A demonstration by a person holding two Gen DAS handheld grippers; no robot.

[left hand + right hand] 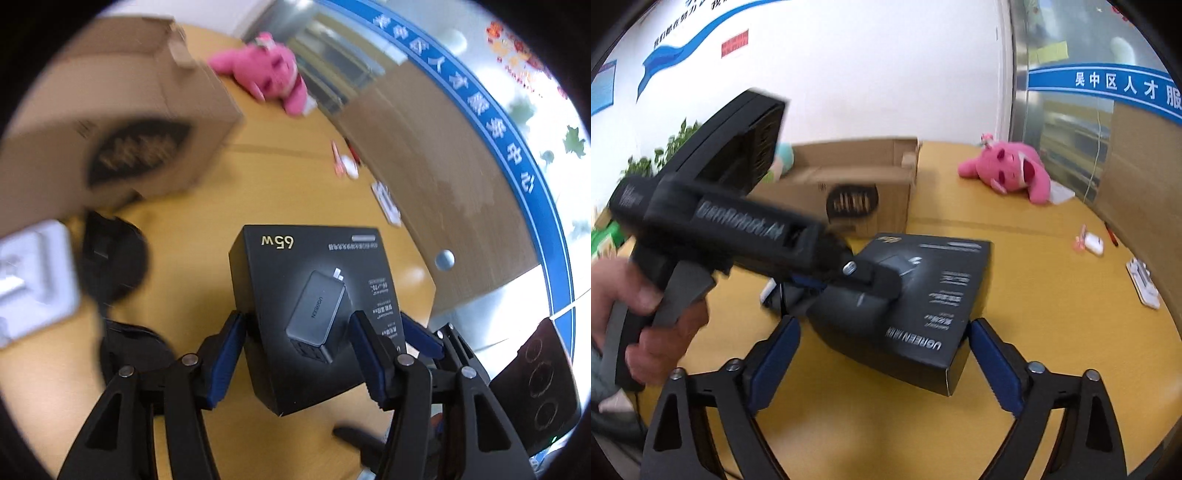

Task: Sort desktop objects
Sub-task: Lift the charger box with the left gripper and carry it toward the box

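A black charger box [314, 314] marked 65W sits between the blue pads of my left gripper [297, 354], which is shut on it and holds it above the yellow table [280, 192]. In the right wrist view the same box [923, 295] lies ahead, with the left gripper body [738, 229] reaching in from the left and gripping it. My right gripper [882, 363] is open; its fingers straddle the near end of the box without touching it.
An open cardboard box [857, 188] stands at the back left of the table. A pink plush toy [1012, 171] lies at the back right. A small white item [1093, 243] and a white packet [1143, 282] lie near the right edge. Black objects [114, 258] lie left of the charger box.
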